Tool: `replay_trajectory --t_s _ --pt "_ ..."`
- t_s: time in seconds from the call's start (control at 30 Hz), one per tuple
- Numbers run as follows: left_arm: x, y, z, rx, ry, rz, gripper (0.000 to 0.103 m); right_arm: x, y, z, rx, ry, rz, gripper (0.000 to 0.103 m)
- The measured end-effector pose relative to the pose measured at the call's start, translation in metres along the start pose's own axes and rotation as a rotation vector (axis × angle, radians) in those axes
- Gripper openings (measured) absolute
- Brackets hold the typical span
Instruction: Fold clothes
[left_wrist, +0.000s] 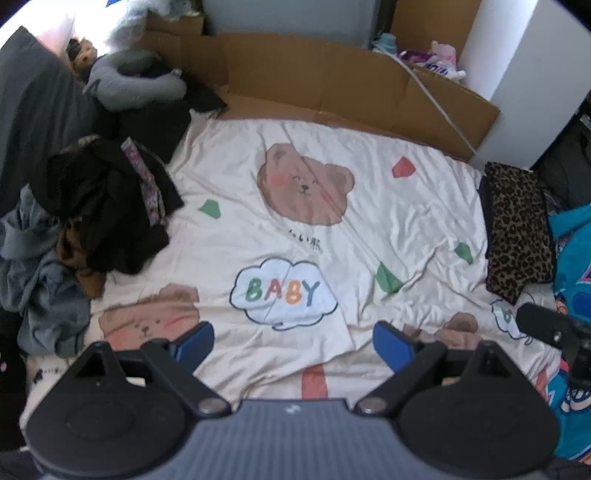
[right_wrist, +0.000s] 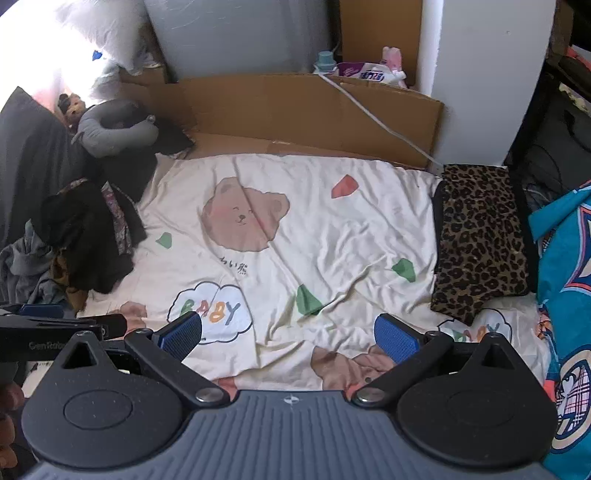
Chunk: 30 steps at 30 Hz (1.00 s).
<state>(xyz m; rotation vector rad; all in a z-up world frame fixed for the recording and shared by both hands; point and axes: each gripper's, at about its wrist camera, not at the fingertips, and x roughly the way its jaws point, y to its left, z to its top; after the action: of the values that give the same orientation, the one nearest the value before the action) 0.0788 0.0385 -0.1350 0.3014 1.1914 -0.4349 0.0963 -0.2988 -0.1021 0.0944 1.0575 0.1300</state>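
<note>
From the left wrist view, the left gripper (left_wrist: 293, 341) is held with its blue pads spread apart and nothing between them, above the near part of the bear-print sheet (left_wrist: 388, 206). This is judged a waiting pose between garments. The unfolded clothes pile (left_wrist: 99, 206) is heaped at the sheet's left edge, probably kept there as the supply. The folded leopard-print garment (left_wrist: 517, 225) is laid at the sheet's right edge, apparently set aside as done, so the sheet's middle is kept free as working ground. Its long axis runs from near to far along that edge.

From the right wrist view, the right gripper (right_wrist: 288, 338) is likewise held apart and empty above the sheet's near part. The leopard-print garment (right_wrist: 480, 240) is seen at the sheet's right edge, long axis again near to far; the clothes pile (right_wrist: 85, 236) is bunched at the sheet's left edge, with no axis that can be told.
</note>
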Motion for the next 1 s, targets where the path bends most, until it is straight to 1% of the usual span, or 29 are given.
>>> replay_trajectory --t_s 0.1,0.23,0.37,0.57,0.63,0.8,1.0 --pt "0.002 -0.001 -0.007 0.004 0.005 -0.013 0.094 0.005 0.003 -0.007 -0.018 0.003 0.006 0.102" --pt "0.004 -0.012 -0.014 0.078 -0.013 -0.009 0.094 0.014 0.004 -0.019 -0.025 0.03 0.011 0.102" --pt "0.01 -0.017 -0.022 0.098 0.003 -0.01 0.094 0.015 0.001 -0.025 -0.015 0.03 0.01 0.102" --pt "0.015 -0.011 -0.026 0.088 0.032 -0.007 0.094 0.02 -0.004 -0.032 -0.019 0.042 0.0 0.102" --pt "0.015 -0.008 -0.026 0.069 0.033 -0.005 0.094 0.019 -0.005 -0.033 -0.018 0.045 0.003 0.102" --pt "0.014 -0.005 -0.025 0.059 0.033 -0.003 0.094 0.019 -0.005 -0.034 -0.002 0.054 0.016 0.102" --pt "0.01 -0.006 -0.022 0.056 0.028 -0.023 0.094 0.02 -0.001 -0.033 -0.01 0.06 0.014 0.102"
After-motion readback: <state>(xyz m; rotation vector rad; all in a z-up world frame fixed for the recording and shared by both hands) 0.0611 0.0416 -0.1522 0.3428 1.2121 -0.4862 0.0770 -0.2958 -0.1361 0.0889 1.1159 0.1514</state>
